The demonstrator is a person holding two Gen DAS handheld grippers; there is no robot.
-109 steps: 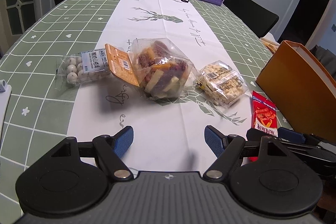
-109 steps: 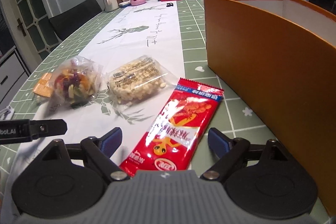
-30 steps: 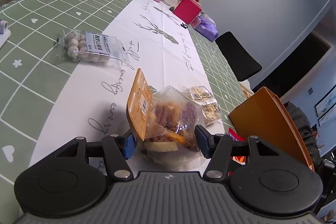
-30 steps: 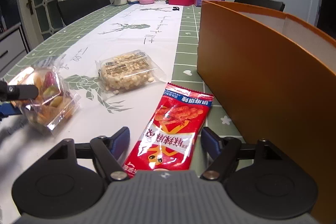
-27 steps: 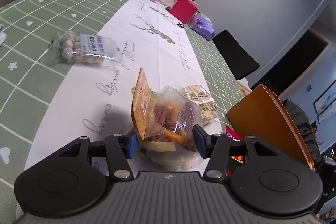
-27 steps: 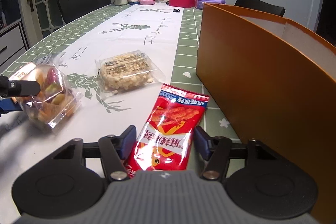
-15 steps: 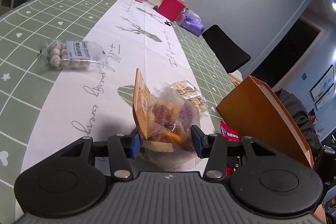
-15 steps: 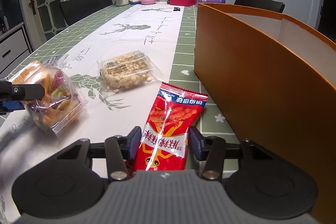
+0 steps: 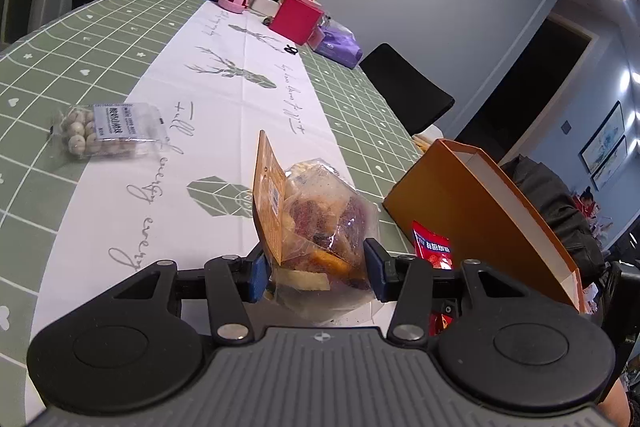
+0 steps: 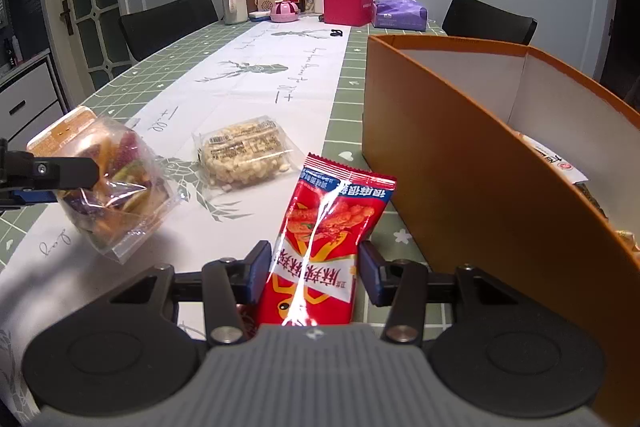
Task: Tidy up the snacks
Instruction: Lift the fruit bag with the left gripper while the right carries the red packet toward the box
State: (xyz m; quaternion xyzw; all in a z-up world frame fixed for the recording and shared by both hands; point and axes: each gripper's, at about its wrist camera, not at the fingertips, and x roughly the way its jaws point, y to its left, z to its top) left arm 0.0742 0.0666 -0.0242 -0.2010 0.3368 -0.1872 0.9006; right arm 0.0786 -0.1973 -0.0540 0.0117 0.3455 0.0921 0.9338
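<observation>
**Two snack packs gripped beside the orange box**

The left tool [image 9: 316, 269] clamps a clear bag of mixed chips [image 9: 324, 223], its orange header card standing upright at the left pad; seen from the right wrist, the bag [image 10: 116, 183] hangs clear of the bench [image 10: 260, 83], with its shadow on the white runner below. The right tool [image 10: 312, 269] is closed on a red snack packet [image 10: 326, 227], whose far end tilts up toward the near left corner of the orange box [image 10: 460, 163]. The box's open top shows packets already lying inside at the right. A clear pack of puffed rice [image 10: 244, 153] lies flat on the runner between the two held items, apart from both. Far left, a bag of pale round balls [image 9: 106, 131] rests across the runner's edge. The middle of the runner lies bare up to the bottles and pink box [image 10: 348, 5] at the far end.
</observation>
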